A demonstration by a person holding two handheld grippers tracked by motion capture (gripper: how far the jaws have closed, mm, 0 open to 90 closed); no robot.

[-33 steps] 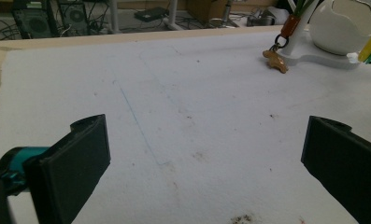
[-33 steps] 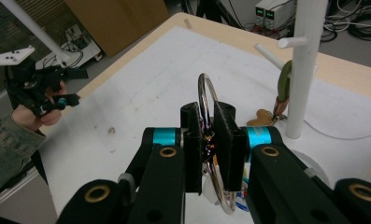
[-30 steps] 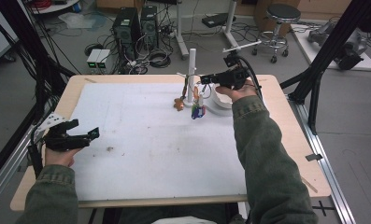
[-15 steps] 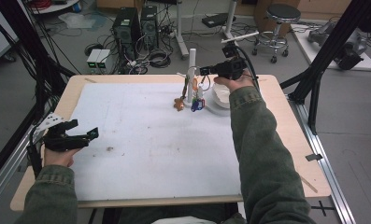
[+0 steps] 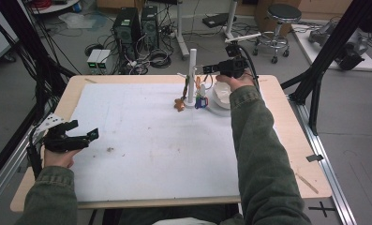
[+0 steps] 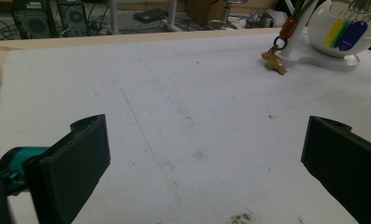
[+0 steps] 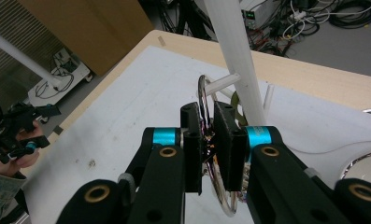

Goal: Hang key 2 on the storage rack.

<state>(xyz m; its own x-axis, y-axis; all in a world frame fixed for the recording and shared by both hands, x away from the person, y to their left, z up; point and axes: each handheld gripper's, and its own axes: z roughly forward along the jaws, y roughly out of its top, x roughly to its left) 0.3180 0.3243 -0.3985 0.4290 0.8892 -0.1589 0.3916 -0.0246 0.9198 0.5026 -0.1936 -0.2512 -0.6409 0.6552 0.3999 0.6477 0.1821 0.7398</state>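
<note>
1. Right gripper [image 7: 207,156] clamping a metal key ring [image 7: 203,100] between nearly closed jaws, the ring standing edge-on between the pads, with a tangle of small coloured parts pinched there too (too blurred to name).
2. Key ring's upper arc lying at the tip of a short white peg [image 7: 223,82] jutting from the white post [image 7: 234,51]; touching or merely just beside, cannot tell.
3. In the high view, right gripper [image 5: 207,69] hovering at the far side of the table [image 5: 291,140], level with the upper part of the white post [image 5: 191,70].
4. Hanging from the stand: a tan charm [image 5: 178,104] on an orange strap, its end resting on the white mat [image 5: 146,140], and a blue tag [image 5: 201,102] on the bowl side.
5. White bowl [image 5: 221,96] sitting just beside the post's base (under the right wrist).
6. Left gripper [image 5: 83,137] resting at the near left part of the mat, well apart from the stand, jaws spread wide and holding nothing.
7. In the left gripper view, blue tag [image 6: 353,35] and a yellow tag [image 6: 333,32] showing in front of the white bowl [image 6: 323,28], tan charm [image 6: 275,63] lying on the mat.
</note>
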